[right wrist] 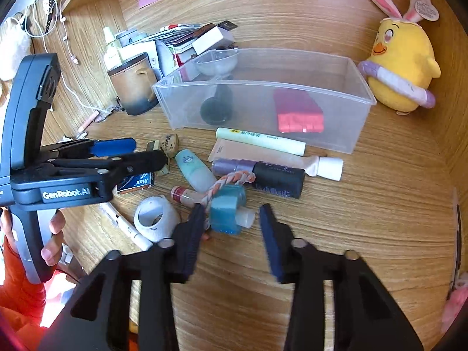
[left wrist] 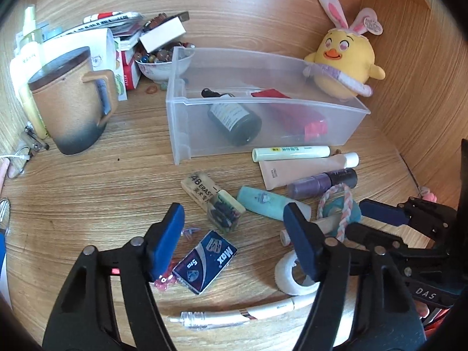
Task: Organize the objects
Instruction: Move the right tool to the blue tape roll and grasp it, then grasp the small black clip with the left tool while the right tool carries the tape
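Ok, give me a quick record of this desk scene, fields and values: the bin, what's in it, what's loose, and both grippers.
bin: clear plastic bin, open top, on the wooden desk
inside: dark bottle, red case
loose in front: tubes, eraser, blue Max box, tape roll, pen
left gripper: open, empty
right gripper: open, empty, near blue bottle

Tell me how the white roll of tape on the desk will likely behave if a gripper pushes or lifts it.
The white roll of tape looks hollow and soft, so it is probably light and may squash a little when squeezed. It seems to lean on its side, so a push would likely slide or tip it. Its fabric-like surface should not be slippery.
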### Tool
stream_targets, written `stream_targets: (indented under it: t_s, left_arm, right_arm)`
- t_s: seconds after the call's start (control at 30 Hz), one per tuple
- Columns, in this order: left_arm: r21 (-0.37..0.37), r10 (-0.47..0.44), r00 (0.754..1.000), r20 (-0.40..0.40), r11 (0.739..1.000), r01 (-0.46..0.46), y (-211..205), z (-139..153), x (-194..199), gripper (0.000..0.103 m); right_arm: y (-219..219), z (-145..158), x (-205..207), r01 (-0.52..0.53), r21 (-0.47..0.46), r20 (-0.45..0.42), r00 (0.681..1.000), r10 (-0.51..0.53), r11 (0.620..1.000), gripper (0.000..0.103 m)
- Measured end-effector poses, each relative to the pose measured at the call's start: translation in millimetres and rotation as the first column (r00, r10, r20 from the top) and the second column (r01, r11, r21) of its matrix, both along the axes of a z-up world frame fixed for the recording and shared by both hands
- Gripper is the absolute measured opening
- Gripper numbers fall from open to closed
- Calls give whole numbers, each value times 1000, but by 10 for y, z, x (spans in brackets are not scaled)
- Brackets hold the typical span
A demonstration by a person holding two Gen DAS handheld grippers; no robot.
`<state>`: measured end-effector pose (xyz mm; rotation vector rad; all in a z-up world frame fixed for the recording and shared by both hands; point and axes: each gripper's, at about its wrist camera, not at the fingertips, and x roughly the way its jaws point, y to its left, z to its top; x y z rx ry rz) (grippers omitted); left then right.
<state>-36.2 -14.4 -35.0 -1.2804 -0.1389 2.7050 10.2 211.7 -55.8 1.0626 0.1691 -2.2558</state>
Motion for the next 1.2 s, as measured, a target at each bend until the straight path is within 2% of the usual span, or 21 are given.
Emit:
stream_targets:
  t_s: [0.13,0.37,0.47,0.63,0.83,0.97,1.2]
  left_arm:
    - [-4,-6,1000,8,1000,6,28,-41,-74,61]
    - [20,6,1000,2,1000,-6,15,-60,-146,38]
    - [23,9,1000,-2,1000,-9,9,-61,-153,32]
    - [5,7,1000,-4,1000,-7,39,-58,-143,18]
    - [-28,12,1000,-13,1000,-12,65,-52,-84,16]
    - [-17,26,1000,-16,1000,-26,31,-8,-59,16]
    - [-10,38,996,-86,999,-39,21,234,-25,16]
  right_arm:
    - [3,9,-30,9,-3,-11,1000,-9,1000,18]
    - [119,33,-70,37,-7,-22,999,-37,999,17]
    - [210,43,-96,66,-5,-21,998,-66,998,17]
    - [408,56,-168,126,-15,-10,992,-126,992,17]
    - [592,135,-236,182,-42,-22,983,-183,982,17]
    - [648,224,-264,193,-57,-47,979,-196,979,17]
    - [677,379,-324,193,-105,-81,976,-202,975,17]
